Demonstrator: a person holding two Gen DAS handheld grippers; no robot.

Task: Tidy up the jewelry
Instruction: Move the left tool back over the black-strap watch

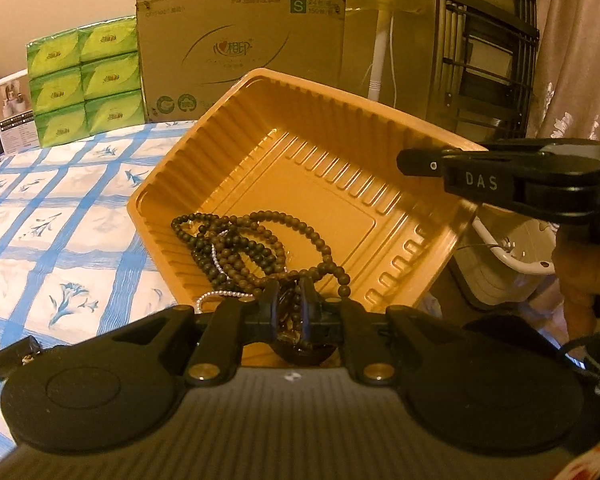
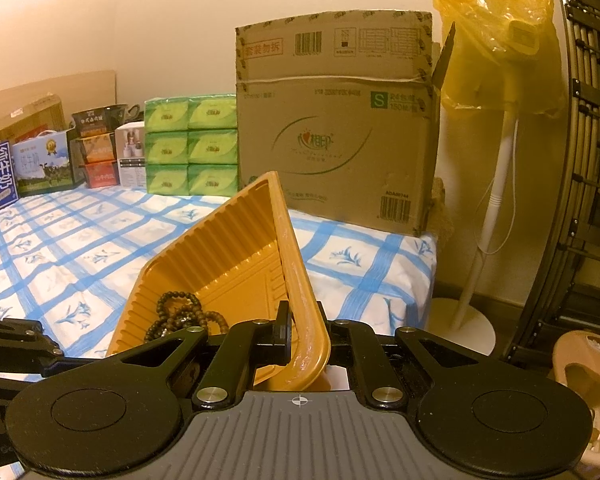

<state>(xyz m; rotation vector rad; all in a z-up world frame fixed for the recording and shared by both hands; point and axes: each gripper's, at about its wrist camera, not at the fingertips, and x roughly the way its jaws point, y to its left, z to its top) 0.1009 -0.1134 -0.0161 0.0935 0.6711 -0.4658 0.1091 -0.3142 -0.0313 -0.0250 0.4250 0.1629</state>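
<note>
Your orange tray (image 1: 300,184) is tilted up off the checked bedspread (image 1: 60,216), so its raised right rim blocks any sideways pass there. Left of the tray the bedspread is open. Far side is walled: big cardboard box (image 2: 336,136) and stacked green tissue packs (image 2: 192,148). Far left, small boxes (image 2: 40,168) line the edge. Right, off the bed, a fan stand (image 2: 488,216) stands in the way.

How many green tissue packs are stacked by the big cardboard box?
6 show, in two columns of three: top, middle, bottom. More may be hidden behind.
</note>
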